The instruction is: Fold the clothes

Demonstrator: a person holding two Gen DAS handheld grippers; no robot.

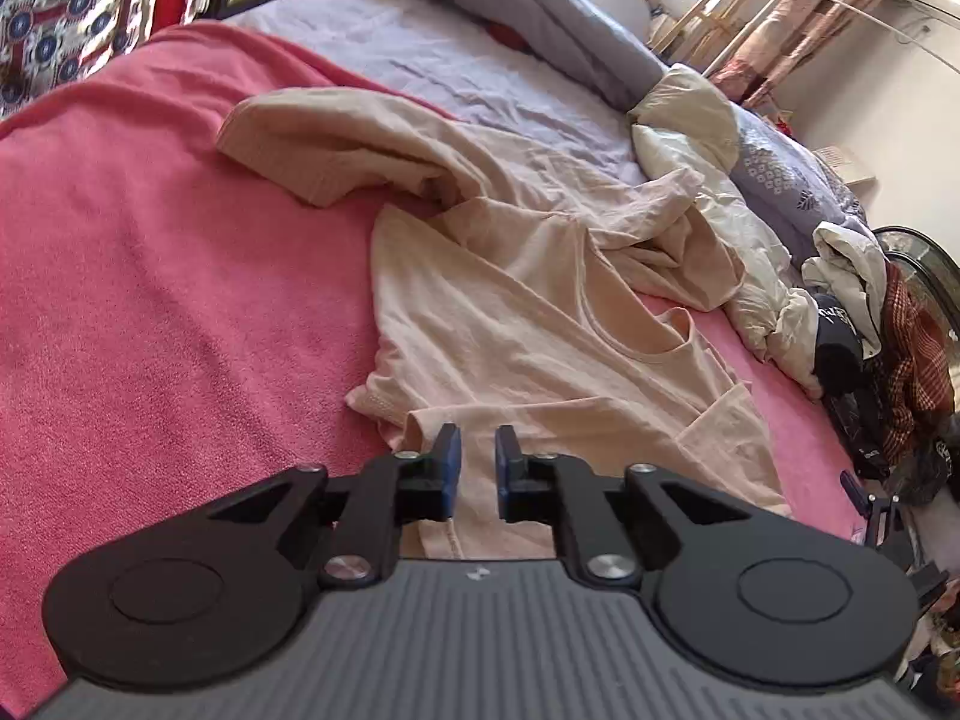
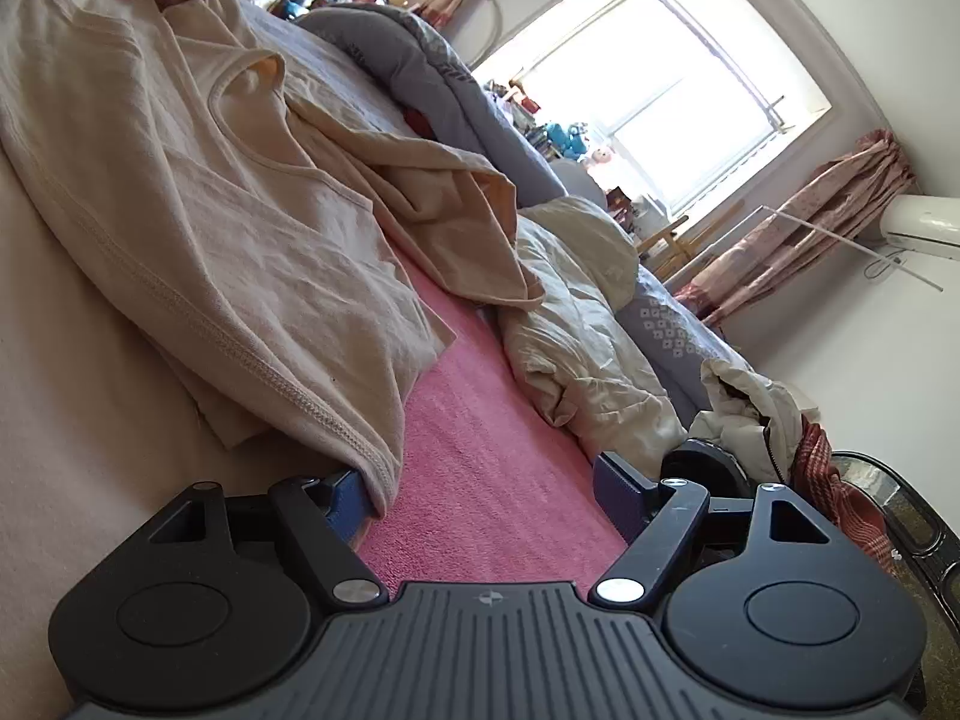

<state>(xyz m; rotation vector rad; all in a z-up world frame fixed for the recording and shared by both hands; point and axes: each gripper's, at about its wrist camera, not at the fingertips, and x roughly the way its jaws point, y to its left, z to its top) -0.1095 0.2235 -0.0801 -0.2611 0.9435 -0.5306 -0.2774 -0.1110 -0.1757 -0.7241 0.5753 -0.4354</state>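
Shirt [image 1: 516,312] crumpled on pink blanket [image 1: 150,276], long axis running away from camera, collar rightward. Left gripper [image 1: 477,468] narrowly parted above hem; right gripper [image 2: 480,504] wide, one finger under sleeve.

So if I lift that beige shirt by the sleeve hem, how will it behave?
Probably floppy: the beige shirt lies in soft creases and bunches at its far end, so it should drape and sag. Likely light, since the knit looks thin. It may drag on the fuzzy pink blanket rather than slide. The right gripper is open at the sleeve hem; the left gripper is open over another edge.
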